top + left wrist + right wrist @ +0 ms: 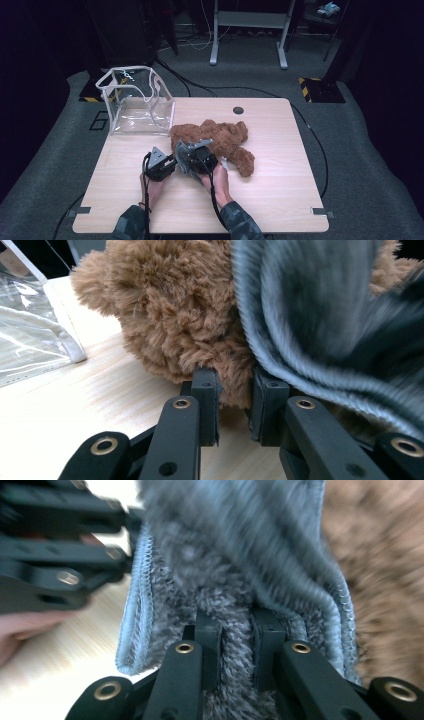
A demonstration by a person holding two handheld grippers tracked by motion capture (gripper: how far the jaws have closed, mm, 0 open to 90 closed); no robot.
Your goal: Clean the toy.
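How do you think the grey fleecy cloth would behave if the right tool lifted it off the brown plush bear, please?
The grey fleecy cloth would probably hang limp: it already folds and drapes around the right tool, whose jaws are shut on it. It seems light, with thin stitched edges. Its pile may cling slightly to the brown plush bear, so the bear might shift a little.

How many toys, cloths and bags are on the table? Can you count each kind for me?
Brown teddy bear: 1
Grey fluffy cloth: 1
Clear plastic bag: 1
Total: 3 things on the table
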